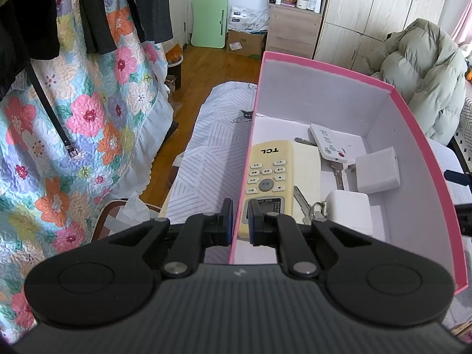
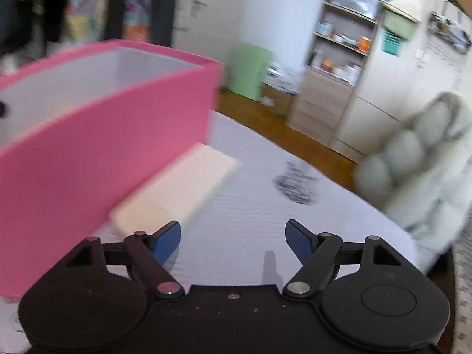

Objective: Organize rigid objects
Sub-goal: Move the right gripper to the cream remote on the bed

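Note:
A pink box (image 1: 419, 135) with a white inside stands on a table with a pale striped cloth. In it lie a cream TCL remote (image 1: 270, 174), a white key fob (image 1: 327, 146), keys (image 1: 339, 174) and two white charger blocks (image 1: 377, 171). My left gripper (image 1: 239, 221) is shut on the box's left wall, one finger outside and one inside. In the blurred right wrist view the box (image 2: 103, 147) is at the left, with a cream flat block (image 2: 174, 194) lying against its outer side. My right gripper (image 2: 233, 242) is open and empty, just right of that block.
A floral quilt (image 1: 73, 118) and dark clothes hang at the left. A grey-green puffer jacket (image 1: 419, 67) lies behind the box at the right, also in the right wrist view (image 2: 424, 165). Wooden floor, a green folding table (image 1: 209, 20), a shelf and wardrobe are beyond.

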{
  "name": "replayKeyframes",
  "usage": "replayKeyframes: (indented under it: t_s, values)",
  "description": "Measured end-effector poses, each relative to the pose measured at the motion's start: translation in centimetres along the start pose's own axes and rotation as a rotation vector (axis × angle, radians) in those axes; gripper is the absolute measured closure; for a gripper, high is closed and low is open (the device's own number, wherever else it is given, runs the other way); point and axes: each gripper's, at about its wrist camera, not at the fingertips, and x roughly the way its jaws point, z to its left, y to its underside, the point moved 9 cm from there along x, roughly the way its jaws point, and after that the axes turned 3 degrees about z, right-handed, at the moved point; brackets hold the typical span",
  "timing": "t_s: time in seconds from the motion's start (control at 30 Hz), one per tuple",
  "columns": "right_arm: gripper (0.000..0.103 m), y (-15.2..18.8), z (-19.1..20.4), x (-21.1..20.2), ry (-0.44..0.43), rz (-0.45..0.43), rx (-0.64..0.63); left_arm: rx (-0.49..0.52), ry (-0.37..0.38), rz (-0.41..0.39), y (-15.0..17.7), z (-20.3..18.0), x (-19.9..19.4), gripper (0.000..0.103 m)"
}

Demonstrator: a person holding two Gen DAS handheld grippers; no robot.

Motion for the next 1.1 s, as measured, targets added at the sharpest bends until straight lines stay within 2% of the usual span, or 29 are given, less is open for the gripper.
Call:
replayKeyframes:
  t_s: [0.03,0.1,0.2,0.3,0.4,0.5,0.6,0.7,0.8,0.87,1.0,1.1]
  values:
    - [0.024,0.0,-0.3,-0.2,-0.012,0.002,0.026,0.001,-0.001,0.0,0.1,0.0,0.0,0.094]
    - [0.025,-0.2,0.6,-1.1,-0.133,-0.01,0.075,0.001,-0.001,0.001,0.2,0.0,0.0,0.094]
    - [0.026,-0.1,3.7,-1.9,-0.24,-0.029,0.006,-0.001,-0.001,0.005,0.2,0.2,0.0,0.094]
    - [0.025,0.5,6.5,-1.1,-0.223,-0.01,-0.115,0.002,-0.002,0.004,0.2,0.2,0.0,0.094]
    - [0.024,0.5,7.5,0.3,-0.208,0.003,-0.138,-0.001,-0.001,0.005,0.3,0.3,0.0,0.094]
    - [0.021,0.2,6.1,1.2,-0.186,0.015,-0.046,0.002,-0.002,0.005,0.3,0.2,0.0,0.094]
    - [0.02,0.2,3.8,1.4,-0.209,0.032,0.052,-0.003,0.005,0.003,0.4,0.3,-0.1,0.094]
    - [0.02,1.1,1.7,1.5,-0.113,0.054,0.068,0.002,0.003,0.002,0.5,0.4,-0.1,0.094]
    - [0.022,1.9,0.5,1.3,-0.126,0.075,0.16,0.012,-0.009,0.001,0.6,0.3,0.0,0.094]
    - [0.023,1.8,0.7,0.8,-0.158,0.065,0.167,0.017,-0.014,0.003,0.7,0.3,-0.1,0.094]
    - [0.022,-0.9,0.8,1.8,-0.176,0.055,0.192,0.033,-0.034,0.0,0.7,0.0,-0.3,0.094]
    - [0.023,-3.3,0.1,5.2,-0.179,0.126,0.272,0.035,-0.053,-0.005,0.8,-0.1,-0.3,0.094]
